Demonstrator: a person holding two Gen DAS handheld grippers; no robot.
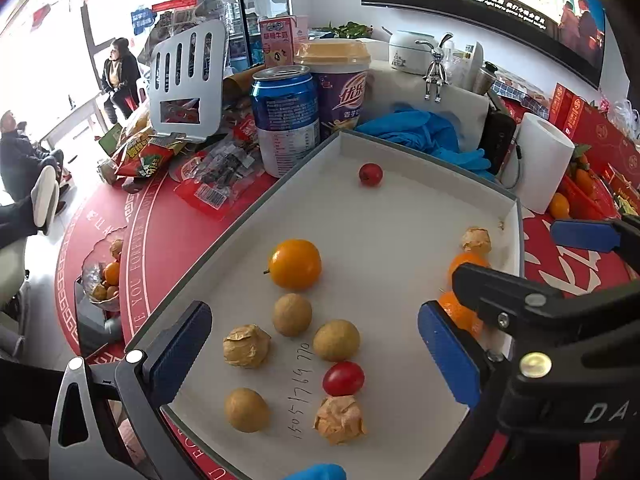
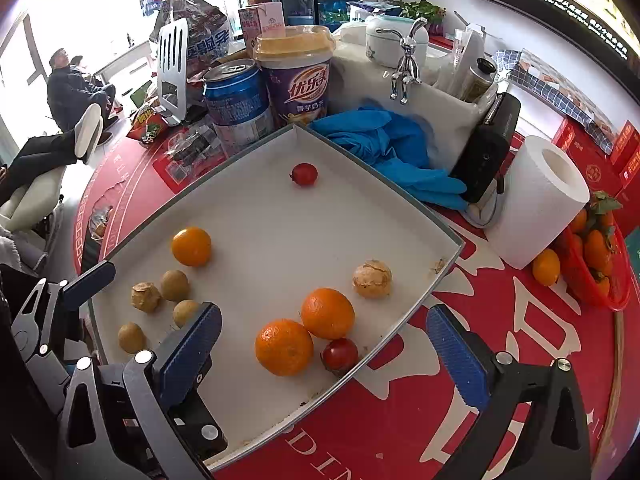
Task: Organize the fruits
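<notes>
A white tray (image 1: 400,216) (image 2: 280,216) with grey walls holds loose fruit. In the left wrist view, a yellow-orange fruit (image 1: 295,264), three brown longans (image 1: 292,314), papery husked fruits (image 1: 246,346) and a cherry tomato (image 1: 343,378) lie between the fingers of my open left gripper (image 1: 316,354), which hovers over them holding nothing. Another tomato (image 1: 370,174) sits at the far corner. In the right wrist view, two oranges (image 2: 327,313) (image 2: 284,346), a tomato (image 2: 340,354) and a husked fruit (image 2: 372,279) lie near the tray's right wall. My right gripper (image 2: 326,350) is open and empty above them.
Behind the tray stand a blue can (image 1: 285,116), a purple cup (image 1: 338,88), blue gloves (image 2: 384,148), a paper towel roll (image 2: 540,204) and snack packets (image 1: 148,156). A red basket of fruit (image 2: 596,264) sits at the right on the red tablecloth (image 2: 500,360). People sit at the far left.
</notes>
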